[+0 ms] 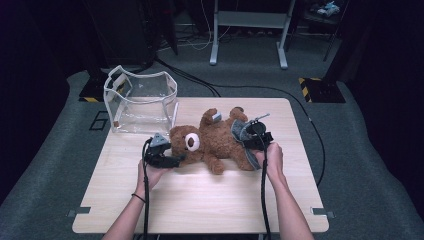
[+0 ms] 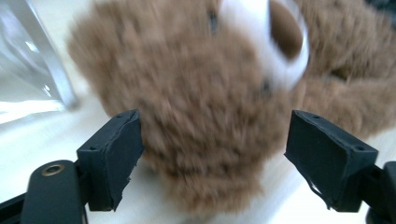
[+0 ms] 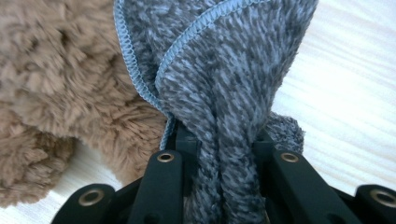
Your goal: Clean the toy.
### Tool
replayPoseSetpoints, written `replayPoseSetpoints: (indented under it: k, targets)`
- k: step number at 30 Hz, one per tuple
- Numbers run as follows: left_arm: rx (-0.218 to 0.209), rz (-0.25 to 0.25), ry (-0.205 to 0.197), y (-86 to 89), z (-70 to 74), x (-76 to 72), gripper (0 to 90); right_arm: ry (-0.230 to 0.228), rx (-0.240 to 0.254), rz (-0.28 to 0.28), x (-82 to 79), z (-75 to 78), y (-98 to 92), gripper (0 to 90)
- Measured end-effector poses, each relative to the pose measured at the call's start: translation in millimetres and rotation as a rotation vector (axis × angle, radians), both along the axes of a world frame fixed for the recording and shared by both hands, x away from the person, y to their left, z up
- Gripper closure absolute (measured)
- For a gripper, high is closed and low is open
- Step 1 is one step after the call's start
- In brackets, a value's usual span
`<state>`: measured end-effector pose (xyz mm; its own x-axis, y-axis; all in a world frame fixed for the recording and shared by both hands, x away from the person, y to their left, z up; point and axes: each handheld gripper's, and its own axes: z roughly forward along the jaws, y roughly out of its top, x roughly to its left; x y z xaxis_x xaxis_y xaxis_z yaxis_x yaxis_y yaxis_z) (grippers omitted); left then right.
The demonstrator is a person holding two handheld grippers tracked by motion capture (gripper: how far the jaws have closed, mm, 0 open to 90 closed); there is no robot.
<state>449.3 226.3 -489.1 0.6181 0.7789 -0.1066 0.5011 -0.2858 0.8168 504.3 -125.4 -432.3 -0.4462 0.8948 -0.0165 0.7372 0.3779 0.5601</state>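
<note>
A brown teddy bear with a white muzzle lies on its back across the wooden table, head toward the left. My left gripper is at the bear's head. In the left gripper view its jaws stand apart on either side of the furry head, and the left gripper is open, its pads not pressing in. My right gripper is at the bear's lower body, shut on a bunched fold of grey knitted cloth with blue stitched edging. That grey cloth lies against the bear's brown fur.
A clear plastic bag with white trim stands open at the table's back left corner, and its wall shows close beside the bear's head. Cables run across the grey floor behind the table. Bare wood lies along the front of the table.
</note>
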Motion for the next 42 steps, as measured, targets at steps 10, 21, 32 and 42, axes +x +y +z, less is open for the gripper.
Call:
replayPoseSetpoints:
  k: [10, 21, 32, 42]
  targets:
    - [0.032, 0.023, -0.017, 1.3, -9.3, -2.6, 61.6, -0.085, 0.012, 0.107, -0.3, 39.3, 34.6, 75.1]
    - [0.041, 0.037, -0.014, 1.1, -11.3, -0.5, 73.7, -0.084, 0.008, 0.271, 20.2, 54.4, 104.1, 75.2]
    - [0.074, 0.080, 0.090, -6.0, -18.6, 5.8, 47.5, -0.055, 0.020, 0.293, 32.4, 44.0, 138.7, 75.0]
    - [0.065, 0.052, 0.100, -8.9, -23.4, 15.0, 79.7, -0.039, -0.009, 0.259, 35.3, 32.8, 130.0, 75.1]
